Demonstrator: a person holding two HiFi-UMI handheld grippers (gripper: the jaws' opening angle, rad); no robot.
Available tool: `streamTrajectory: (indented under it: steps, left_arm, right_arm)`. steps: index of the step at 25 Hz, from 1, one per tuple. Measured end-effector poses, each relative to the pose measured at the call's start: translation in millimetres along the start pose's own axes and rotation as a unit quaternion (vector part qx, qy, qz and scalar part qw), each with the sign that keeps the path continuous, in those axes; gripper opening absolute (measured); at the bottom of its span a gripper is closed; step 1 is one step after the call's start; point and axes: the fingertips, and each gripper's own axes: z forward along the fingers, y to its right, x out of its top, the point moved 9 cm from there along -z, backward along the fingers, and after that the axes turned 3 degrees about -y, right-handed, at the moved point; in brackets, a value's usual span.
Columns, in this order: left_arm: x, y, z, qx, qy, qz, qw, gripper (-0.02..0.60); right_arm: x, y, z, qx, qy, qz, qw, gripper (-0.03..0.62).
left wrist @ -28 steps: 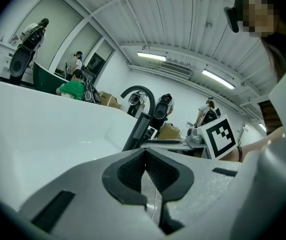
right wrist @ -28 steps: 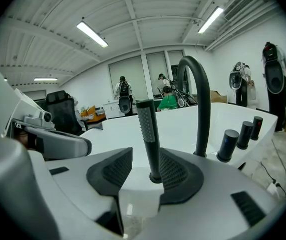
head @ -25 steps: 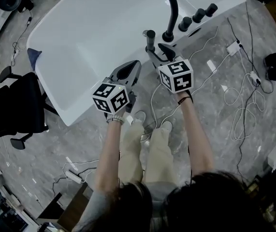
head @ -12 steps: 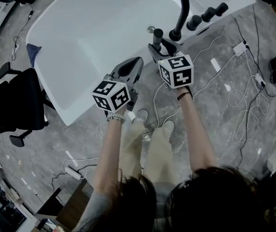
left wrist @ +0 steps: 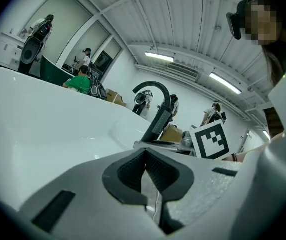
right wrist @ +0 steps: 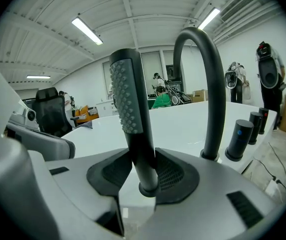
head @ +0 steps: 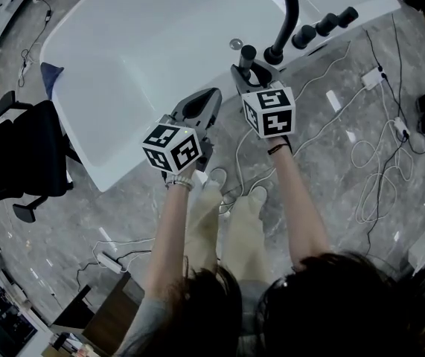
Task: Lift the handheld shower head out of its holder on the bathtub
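Seen from the head view, the white bathtub (head: 145, 58) runs across the top of the frame above a grey stone floor strewn with cables (head: 376, 162), and a black office chair (head: 18, 162) stands at its left. On the tub's near rim the handheld shower head (head: 248, 53) stands upright, just left of the black arched spout (head: 290, 13) and a row of black knobs (head: 324, 27). The right gripper (head: 248, 73) reaches in at the foot of the shower head, its marker cube towards the person. The left gripper (head: 201, 106) lies over the rim further left, apart from the shower head. In the left gripper view, the left gripper (left wrist: 145, 176) has its dark pads drawn together, with only a thin slit below where they meet and nothing between them. Beyond lie the pale inside of the bathtub (left wrist: 42, 119), the spout (left wrist: 158, 109) and the other gripper's marker cube (left wrist: 210, 141), with several people far off in the room. In the right gripper view, the right gripper (right wrist: 143, 171) has just been closing its jaws. The dark handle of the handheld shower head (right wrist: 130, 104) stands between them, and both ribbed pads lie against its sides — a fairly wide hold. The head rises upright above the jaws, its studded grey face turned to the left, and a ring at the handle's lower end shows just in front of the pads. To the right are the spout (right wrist: 210, 84) and the knobs (right wrist: 239, 139) on the tub's rim.
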Motion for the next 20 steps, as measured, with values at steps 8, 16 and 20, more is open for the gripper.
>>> streamTrajectory:
  steps: [8,16,20]
  left_arm:
    - [5,5,-5,-0.001,0.003,0.002,1.0,0.005]
    - [16,18,-10,-0.01,0.007,0.003,0.9999,0.005]
    - [29,25,-17,-0.011,0.016,0.006,0.9998,0.005]
  right_arm:
    - [3,-5,-8,-0.017,-0.005,0.004,1.0,0.135]
    - [22,-10,-27,-0.006,-0.004,-0.008,1.0,0.133]
    - [36,-17,-37,-0.005,-0.002,-0.025,1.0,0.134]
